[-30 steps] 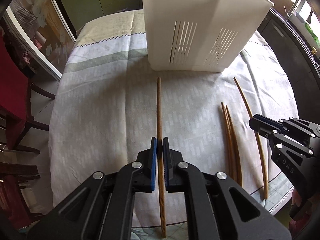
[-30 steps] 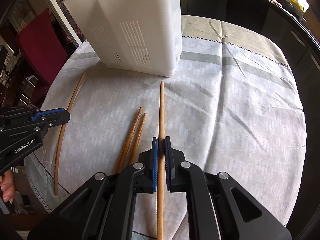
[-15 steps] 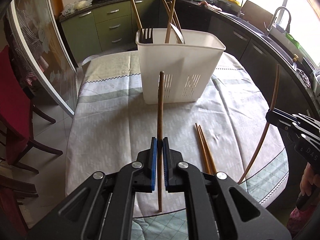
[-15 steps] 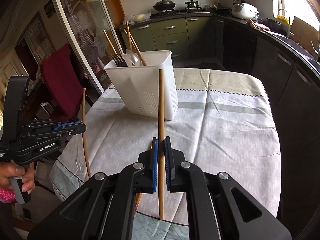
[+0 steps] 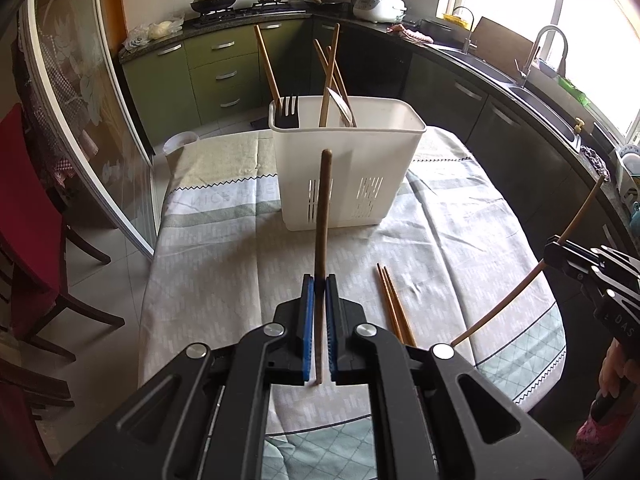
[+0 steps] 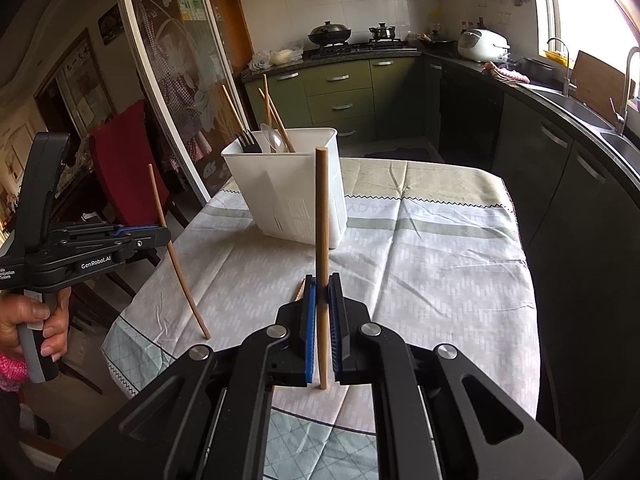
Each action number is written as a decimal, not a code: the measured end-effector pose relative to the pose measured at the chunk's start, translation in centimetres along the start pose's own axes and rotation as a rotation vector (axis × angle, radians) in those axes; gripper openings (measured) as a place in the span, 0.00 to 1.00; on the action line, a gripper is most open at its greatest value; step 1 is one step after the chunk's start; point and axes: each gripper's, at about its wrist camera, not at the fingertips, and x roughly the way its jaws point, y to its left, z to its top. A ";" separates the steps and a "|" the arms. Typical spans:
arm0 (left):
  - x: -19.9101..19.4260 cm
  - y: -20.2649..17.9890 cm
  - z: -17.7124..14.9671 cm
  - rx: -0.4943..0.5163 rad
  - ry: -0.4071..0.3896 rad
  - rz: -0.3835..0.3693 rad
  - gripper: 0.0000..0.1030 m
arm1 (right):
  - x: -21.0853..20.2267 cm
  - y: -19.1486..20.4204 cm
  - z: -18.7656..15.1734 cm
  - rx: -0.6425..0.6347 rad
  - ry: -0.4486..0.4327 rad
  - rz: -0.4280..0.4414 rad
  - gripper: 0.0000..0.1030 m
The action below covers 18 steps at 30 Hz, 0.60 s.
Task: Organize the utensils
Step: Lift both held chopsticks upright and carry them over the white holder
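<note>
Both chopsticks (image 5: 322, 216) (image 6: 321, 208) lifted higher — cloth (image 5: 224, 264) apparently farther below.

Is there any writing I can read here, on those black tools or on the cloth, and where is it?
"GenRobot.AI": side of the left gripper.
"DAS": partial lettering on the right gripper.
"MICS", perhaps: faint woven letters on the tablecloth, the rest unreadable.
Small white print at the left gripper's rear edge: too small to read.

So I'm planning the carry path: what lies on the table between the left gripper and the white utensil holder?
Only bare tablecloth lies between the left gripper and the white utensil holder in the left wrist view; two chopsticks lie off to the right.
</note>
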 end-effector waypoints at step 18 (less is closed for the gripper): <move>-2.8 0.0 2.5 0.033 -0.075 -0.041 0.06 | -1.7 1.4 4.0 -0.029 -0.031 0.037 0.07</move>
